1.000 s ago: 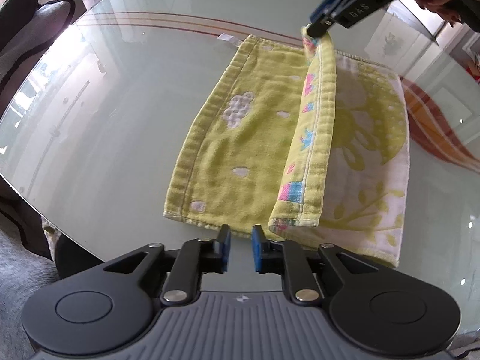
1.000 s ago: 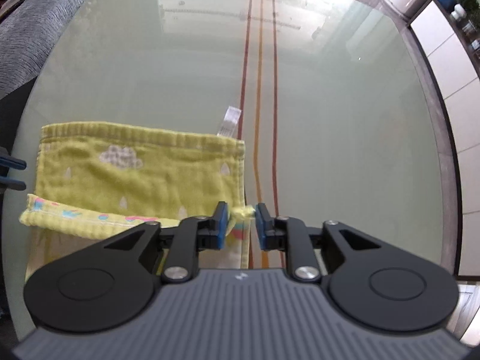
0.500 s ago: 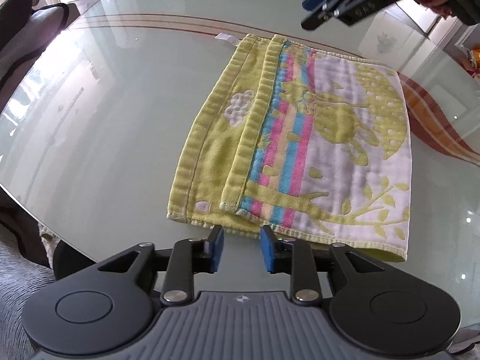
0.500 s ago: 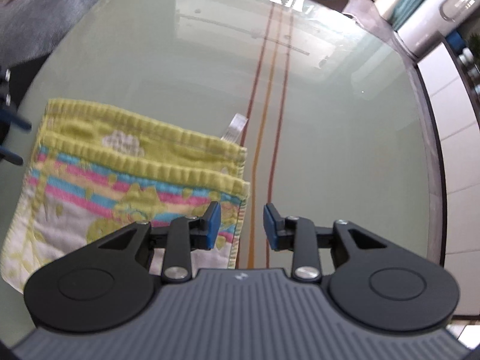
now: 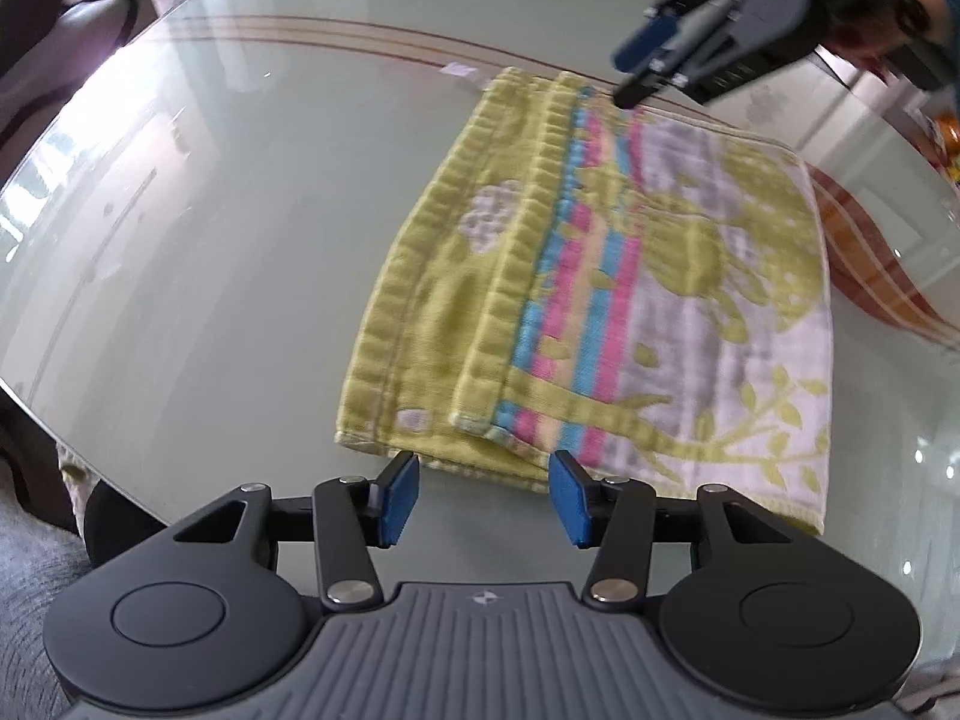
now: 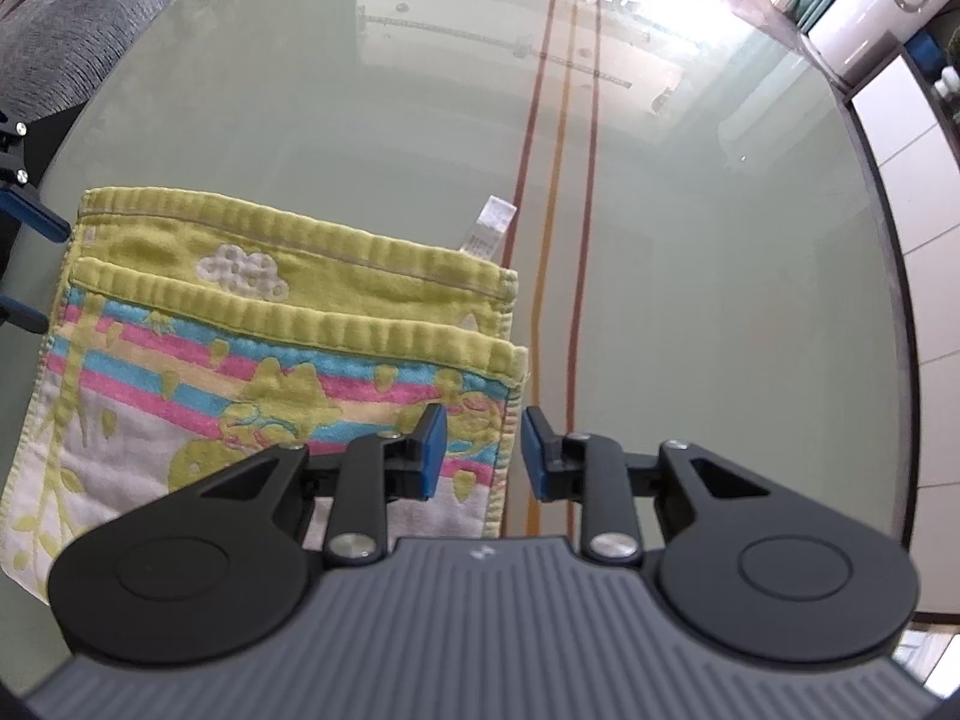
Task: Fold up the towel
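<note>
The towel (image 5: pixel 630 288), yellow-green with pink and blue stripes and a white panel, lies folded flat on the round glass table (image 5: pixel 210 240). Its top layer stops short of the lower layer's yellow edge. My left gripper (image 5: pixel 485 495) is open and empty just in front of the towel's near edge. My right gripper (image 5: pixel 645 69) hovers open above the towel's far edge. In the right wrist view the towel (image 6: pixel 270 348) lies to the left, and my right gripper (image 6: pixel 483 450) is open and empty over its right-hand edge. The left gripper's blue fingertips (image 6: pixel 30 216) show at the far left.
A white label (image 6: pixel 489 228) sticks out from the towel's far corner. Red and orange stripes (image 6: pixel 558 192) run under the glass. A grey sofa (image 6: pixel 78 6) is beyond the table's left edge. White cabinets (image 6: pixel 912 138) stand to the right.
Both grippers held the towel's lifted edge, laid it over the lower layer and let go. Both have opened wider and drawn back; the towel now lies flat.
</note>
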`<state>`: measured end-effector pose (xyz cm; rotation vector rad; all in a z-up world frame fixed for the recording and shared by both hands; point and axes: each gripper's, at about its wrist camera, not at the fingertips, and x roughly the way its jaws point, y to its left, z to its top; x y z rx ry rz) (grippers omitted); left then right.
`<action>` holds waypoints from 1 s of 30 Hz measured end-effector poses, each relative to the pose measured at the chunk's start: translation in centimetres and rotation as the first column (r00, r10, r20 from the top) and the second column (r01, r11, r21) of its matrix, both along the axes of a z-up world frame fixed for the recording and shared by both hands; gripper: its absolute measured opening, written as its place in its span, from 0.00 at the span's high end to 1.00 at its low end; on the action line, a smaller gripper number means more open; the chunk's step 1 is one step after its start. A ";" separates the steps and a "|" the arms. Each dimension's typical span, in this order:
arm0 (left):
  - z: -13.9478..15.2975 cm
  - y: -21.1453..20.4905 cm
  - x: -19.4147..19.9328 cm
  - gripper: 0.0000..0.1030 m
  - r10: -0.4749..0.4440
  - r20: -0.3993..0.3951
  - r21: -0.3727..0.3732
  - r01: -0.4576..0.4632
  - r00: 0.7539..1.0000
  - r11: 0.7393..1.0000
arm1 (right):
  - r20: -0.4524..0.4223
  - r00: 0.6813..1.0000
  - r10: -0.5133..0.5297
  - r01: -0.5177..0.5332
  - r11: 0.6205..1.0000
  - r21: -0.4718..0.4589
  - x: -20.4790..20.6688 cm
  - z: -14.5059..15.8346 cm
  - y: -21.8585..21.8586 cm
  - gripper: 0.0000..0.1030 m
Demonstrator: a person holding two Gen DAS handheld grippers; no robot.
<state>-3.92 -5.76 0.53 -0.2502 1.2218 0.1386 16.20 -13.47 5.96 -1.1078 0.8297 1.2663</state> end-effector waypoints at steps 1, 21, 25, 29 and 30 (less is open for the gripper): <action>-0.1 0.1 0.1 0.50 -0.001 -0.001 -0.005 0.001 1.000 1.000 | -0.006 1.000 -0.001 0.001 1.000 0.002 0.0 -0.1 0.0 0.74; -0.7 -0.4 2.2 0.50 -0.022 0.012 0.006 0.022 1.000 1.000 | -0.064 0.998 -0.005 0.006 1.000 0.023 1.0 -0.5 0.1 0.73; -0.9 -0.8 2.8 0.52 -0.030 -0.001 0.032 0.030 1.000 0.999 | -0.068 0.998 0.003 -0.002 1.000 0.013 1.2 -0.4 0.5 0.73; -1.1 -1.3 3.5 0.53 -0.039 -0.037 0.056 0.041 0.999 0.998 | -0.072 0.997 0.010 -0.010 1.000 0.004 1.4 -0.4 0.9 0.73; -1.2 -1.4 3.7 0.53 -0.041 -0.046 0.062 0.044 0.998 0.997 | -0.075 0.997 0.010 -0.010 1.000 0.001 1.5 -0.4 1.0 0.72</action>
